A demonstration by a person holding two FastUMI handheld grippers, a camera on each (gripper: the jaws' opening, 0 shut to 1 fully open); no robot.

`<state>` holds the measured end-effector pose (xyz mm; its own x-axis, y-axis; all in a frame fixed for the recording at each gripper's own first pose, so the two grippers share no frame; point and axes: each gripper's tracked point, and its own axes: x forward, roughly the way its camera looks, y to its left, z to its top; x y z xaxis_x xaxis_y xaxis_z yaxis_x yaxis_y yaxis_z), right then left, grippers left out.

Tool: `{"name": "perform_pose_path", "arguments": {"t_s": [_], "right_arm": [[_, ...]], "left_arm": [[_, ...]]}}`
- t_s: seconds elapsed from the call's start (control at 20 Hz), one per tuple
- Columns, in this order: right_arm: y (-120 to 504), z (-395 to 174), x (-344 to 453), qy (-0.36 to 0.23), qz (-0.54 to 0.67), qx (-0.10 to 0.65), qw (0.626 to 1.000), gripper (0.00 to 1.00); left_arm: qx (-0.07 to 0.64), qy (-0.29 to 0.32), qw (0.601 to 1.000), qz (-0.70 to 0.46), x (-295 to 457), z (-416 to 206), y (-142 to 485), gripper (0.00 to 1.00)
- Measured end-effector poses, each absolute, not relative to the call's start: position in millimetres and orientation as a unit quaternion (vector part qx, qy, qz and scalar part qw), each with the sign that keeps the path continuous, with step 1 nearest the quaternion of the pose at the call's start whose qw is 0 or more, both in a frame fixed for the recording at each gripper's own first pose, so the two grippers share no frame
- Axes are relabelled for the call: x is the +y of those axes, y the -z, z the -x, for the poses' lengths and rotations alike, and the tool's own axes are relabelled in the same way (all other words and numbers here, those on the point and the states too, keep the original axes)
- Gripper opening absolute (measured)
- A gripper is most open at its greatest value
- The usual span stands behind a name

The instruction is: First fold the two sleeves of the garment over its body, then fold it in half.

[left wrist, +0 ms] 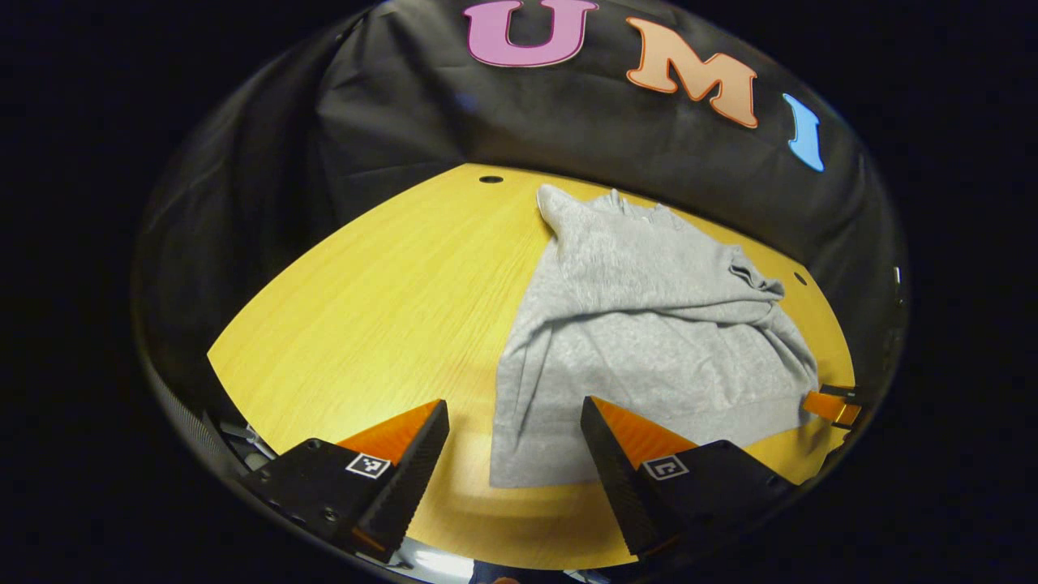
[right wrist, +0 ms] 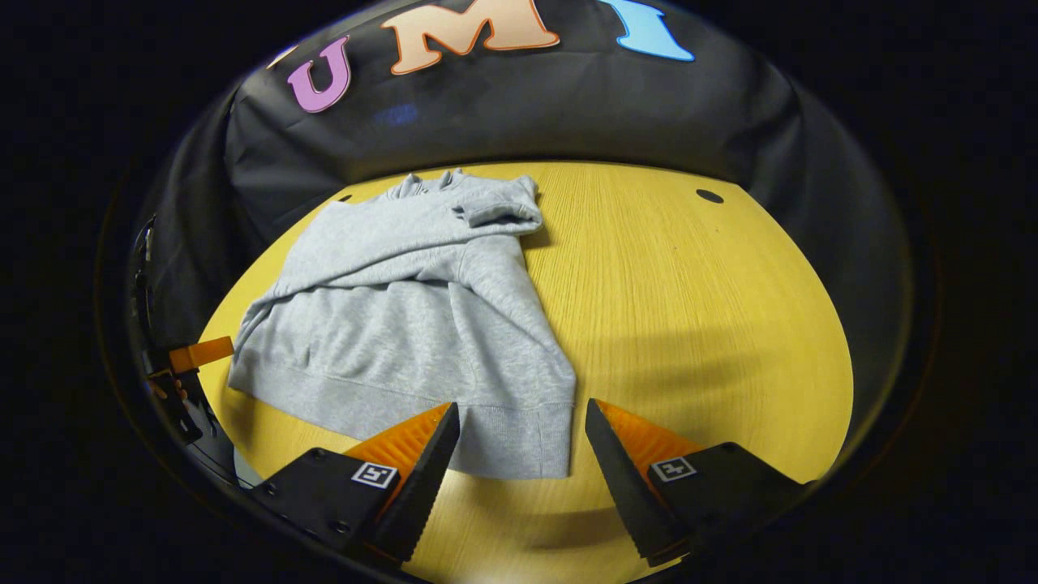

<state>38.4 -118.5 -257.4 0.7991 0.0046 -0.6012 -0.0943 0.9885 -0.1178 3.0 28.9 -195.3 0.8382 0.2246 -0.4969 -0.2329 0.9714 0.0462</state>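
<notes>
The left gripper view looked from low over the table's [left wrist: 365, 308] near edge toward the far wall, its gripper's fingers [left wrist: 413, 454] at the bottom, the sweatshirt [left wrist: 641, 341] just ahead and right. The right gripper view faced the same way from farther right — the sweatshirt [right wrist: 405, 316] sat left. Both shared the sweatshirt, the table [right wrist: 689, 308] and wall, each catching the other gripper at its edge.

You are working in a recording booth, not a home: black cloth wall [left wrist: 568, 122] drapes closely around a bare yellow wood-grain counter [left wrist: 389, 308] with round holes [left wrist: 491, 178] drilled near its far edge.
</notes>
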Motion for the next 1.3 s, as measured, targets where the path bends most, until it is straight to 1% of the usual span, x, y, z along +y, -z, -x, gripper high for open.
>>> {"name": "perform_pose_path", "arguments": {"t_s": [0.05, 0.1, 0.15, 0.2, 0.25, 0.3, 0.4, 0.45, 0.5, 0.55, 0.6, 0.7, 0.75, 0.8, 0.85, 0.9, 0.95, 1.0, 1.05, 1.1, 1.15, 1.25, 1.3], "right_arm": [[260, -38, -118, -0.027, 0.074, 0.319, 0.945, 0.97], [259, -38, -117, -0.028, 0.079, 0.314, 0.946, 0.97], [261, -37, -116, -0.031, 0.079, 0.317, 0.944, 0.97], [260, -38, -115, -0.031, 0.08, 0.316, 0.945, 0.93], [261, -38, -114, -0.031, 0.081, 0.317, 0.945, 0.93], [261, -38, -113, -0.031, 0.082, 0.316, 0.945, 0.96], [263, -37, -112, -0.031, 0.098, 0.317, 0.943, 0.95], [264, -36, -111, -0.032, 0.105, 0.315, 0.943, 0.88], [265, -36, -107, -0.032, 0.103, 0.316, 0.943, 0.88], [266, -35, -106, -0.03, 0.1, 0.317, 0.943, 0.81], [266, -35, -104, -0.029, 0.094, 0.319, 0.943, 0.77], [268, -34, -99, -0.03, 0.085, 0.323, 0.942, 0.64], [268, -32, -95, -0.033, 0.081, 0.326, 0.941, 0.55], [268, -32, -90, -0.04, 0.074, 0.328, 0.941, 0.48], [270, -31, -88, -0.039, 0.067, 0.332, 0.94, 0.33], [269, -32, -88, -0.04, 0.067, 0.331, 0.94, 0.24], [269, -30, -86, -0.04, 0.064, 0.334, 0.94, 0.22], [269, -31, -86, -0.043, 0.064, 0.335, 0.939, 0.14], [270, -31, -86, -0.044, 0.066, 0.335, 0.939, 0.14], [269, -32, -86, -0.042, 0.065, 0.333, 0.94, 0.15], [268, -31, -86, -0.041, 0.066, 0.334, 0.939, 0.08], [267, -31, -86, -0.041, 0.068, 0.332, 0.94, 0.08], [265, -31, -85, -0.041, 0.066, 0.331, 0.941, 0.08]], "left_arm": [[0.264, -0.117, 0.957, 0.009, 25, -2, 201, 0.96], [0.267, -0.115, 0.957, 0.009, 21, -3, 205, 0.99], [0.27, -0.113, 0.956, 0.009, 19, -4, 208, 0.96], [0.273, -0.112, 0.955, 0.009, 17, -5, 211, 0.96], [0.28, -0.116, 0.953, 0.007, 17, -3, 216, 0.96], [0.287, -0.124, 0.95, 0.0, 19, -1, 220, 0.96], [0.28, -0.126, 0.951, -0.017, 17, -4, 220, 0.97], [0.277, -0.126, 0.952, -0.018, 15, -4, 220, 0.97], [0.274, -0.122, 0.954, -0.018, 15, -7, 219, 0.97], [0.276, -0.119, 0.953, -0.019, 14, -4, 221, 0.96], [0.275, -0.113, 0.955, -0.021, 14, -5, 219, 0.95], [0.275, -0.105, 0.955, -0.02, 11, -6, 220, 0.89], [0.278, -0.1, 0.955, -0.022, 9, -7, 222, 0.82], [0.279, -0.093, 0.955, -0.024, 6, -8, 221, 0.78], [0.281, -0.087, 0.955, -0.023, 3, -8, 222, 0.7], [0.283, -0.082, 0.956, -0.017, -1, -9, 221, 0.65], [0.283, -0.075, 0.956, -0.007, -4, -10, 222, 0.53], [0.281, -0.071, 0.957, 0.006, -8, -12, 220, 0.42], [0.281, -0.072, 0.957, 0.016, -9, -12, 222, 0.23], [0.282, -0.071, 0.956, 0.02, -10, -13, 222, 0.18], [0.283, -0.073, 0.956, 0.022, -11, -13, 223, 0.11], [0.287, -0.072, 0.955, 0.015, -12, -14, 223, 0.04], [0.289, -0.071, 0.955, 0.012, -12, -15, 222, 0.02]]}}
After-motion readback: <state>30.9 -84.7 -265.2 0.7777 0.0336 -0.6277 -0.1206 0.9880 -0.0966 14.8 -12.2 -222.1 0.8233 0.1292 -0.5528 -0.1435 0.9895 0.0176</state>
